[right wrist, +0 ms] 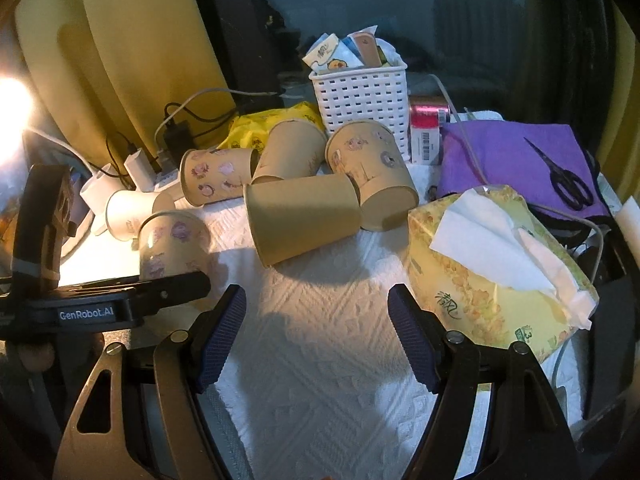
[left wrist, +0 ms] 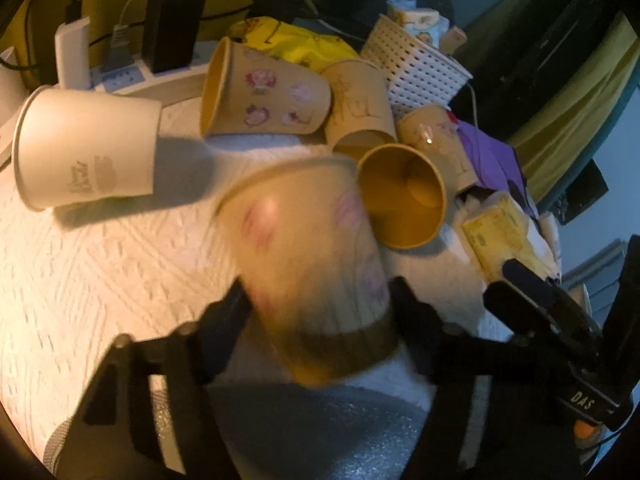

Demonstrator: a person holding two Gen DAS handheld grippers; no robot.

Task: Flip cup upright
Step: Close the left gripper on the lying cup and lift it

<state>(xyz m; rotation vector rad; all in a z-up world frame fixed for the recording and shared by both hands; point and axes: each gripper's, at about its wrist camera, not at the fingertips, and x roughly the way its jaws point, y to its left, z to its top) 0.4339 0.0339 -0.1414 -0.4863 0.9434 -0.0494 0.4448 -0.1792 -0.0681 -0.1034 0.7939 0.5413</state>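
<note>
My left gripper is shut on a tan paper cup with pink prints, blurred, tilted, its rim away from the camera. In the right wrist view the same cup stands mouth up between the left gripper's fingers at the left. My right gripper is open and empty over the white towel. Several more tan cups lie on their sides beyond: a plain one, a printed one, another printed one. A white cup lies on its side at the left.
A yellow tissue box sits right of my right gripper. A white basket with packets stands at the back. A purple cloth with scissors lies at the right. A power strip with chargers and cables is at the back left.
</note>
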